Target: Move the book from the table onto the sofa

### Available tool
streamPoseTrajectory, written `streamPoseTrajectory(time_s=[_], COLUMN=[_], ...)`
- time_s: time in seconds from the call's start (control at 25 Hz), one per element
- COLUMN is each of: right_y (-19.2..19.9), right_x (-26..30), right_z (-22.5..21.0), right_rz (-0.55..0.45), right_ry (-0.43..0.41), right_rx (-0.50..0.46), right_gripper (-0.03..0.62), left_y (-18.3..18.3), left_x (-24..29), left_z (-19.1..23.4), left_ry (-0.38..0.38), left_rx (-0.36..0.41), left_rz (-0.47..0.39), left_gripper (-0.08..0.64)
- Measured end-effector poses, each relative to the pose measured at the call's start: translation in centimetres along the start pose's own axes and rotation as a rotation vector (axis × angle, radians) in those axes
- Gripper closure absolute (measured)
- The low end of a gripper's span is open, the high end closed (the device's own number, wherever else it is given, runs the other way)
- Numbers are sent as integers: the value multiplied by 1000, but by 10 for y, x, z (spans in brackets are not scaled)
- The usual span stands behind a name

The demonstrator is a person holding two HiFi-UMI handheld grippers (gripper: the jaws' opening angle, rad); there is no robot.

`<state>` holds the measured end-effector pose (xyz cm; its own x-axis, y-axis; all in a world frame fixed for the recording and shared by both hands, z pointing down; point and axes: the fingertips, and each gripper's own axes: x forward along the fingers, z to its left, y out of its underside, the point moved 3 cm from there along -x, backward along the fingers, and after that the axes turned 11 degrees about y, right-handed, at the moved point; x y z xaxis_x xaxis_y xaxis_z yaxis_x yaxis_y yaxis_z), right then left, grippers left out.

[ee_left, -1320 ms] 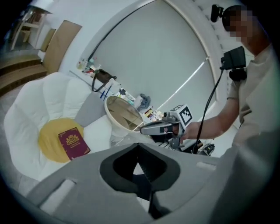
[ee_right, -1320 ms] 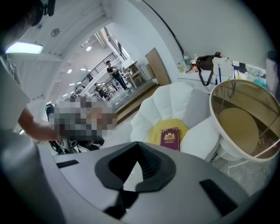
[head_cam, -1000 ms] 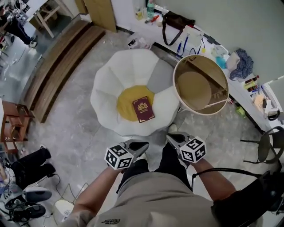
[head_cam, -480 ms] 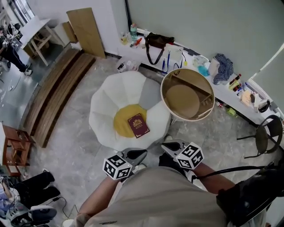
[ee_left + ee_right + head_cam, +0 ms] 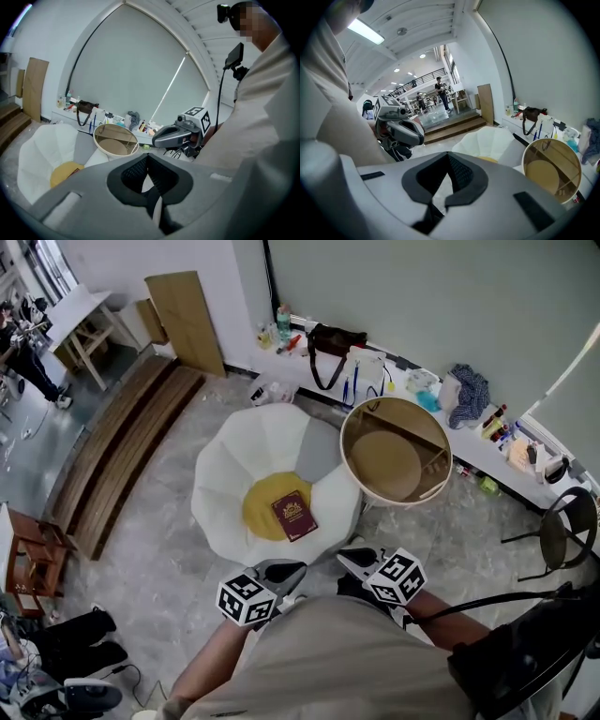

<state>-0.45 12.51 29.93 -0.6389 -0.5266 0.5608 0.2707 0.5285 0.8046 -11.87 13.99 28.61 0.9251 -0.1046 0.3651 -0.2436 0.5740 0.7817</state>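
A dark red book (image 5: 293, 516) lies flat on the yellow seat cushion (image 5: 259, 509) of the white petal-shaped sofa (image 5: 246, 457). The round wooden table (image 5: 397, 452) stands just right of the sofa, its top bare. Both grippers hover near my body, short of the sofa's front edge. My left gripper (image 5: 298, 569) is shut and holds nothing. My right gripper (image 5: 345, 557) is also shut and empty. In the left gripper view the jaws (image 5: 148, 158) meet, with the right gripper (image 5: 161, 138) beyond them. The right gripper view shows closed jaws (image 5: 449, 159) and the left gripper (image 5: 412, 133).
A low white ledge (image 5: 441, 418) along the wall carries a black bag (image 5: 330, 345), bottles and a blue cloth (image 5: 469, 390). Wooden steps (image 5: 112, 446) run at the left. A black chair (image 5: 562, 531) stands at the right. Shoes and cables (image 5: 66, 643) lie at lower left.
Both grippers have risen and drawn closer to my body, still shut. The head view has pulled back from the sofa. The book has stayed on the cushion.
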Motion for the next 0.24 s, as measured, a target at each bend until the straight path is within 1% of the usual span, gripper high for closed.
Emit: streamPoseTrajectory(time_s=[0.24], right_y=[-8], right_x=[3], right_z=[2], right_rz=[-3], right_ry=[-14], right_rx=[-19], right_gripper=[580], left_y=[-5], left_x=[-4], left_z=[1], left_ry=[-19], left_rx=[-1], left_rz=[-15], left_gripper=[552])
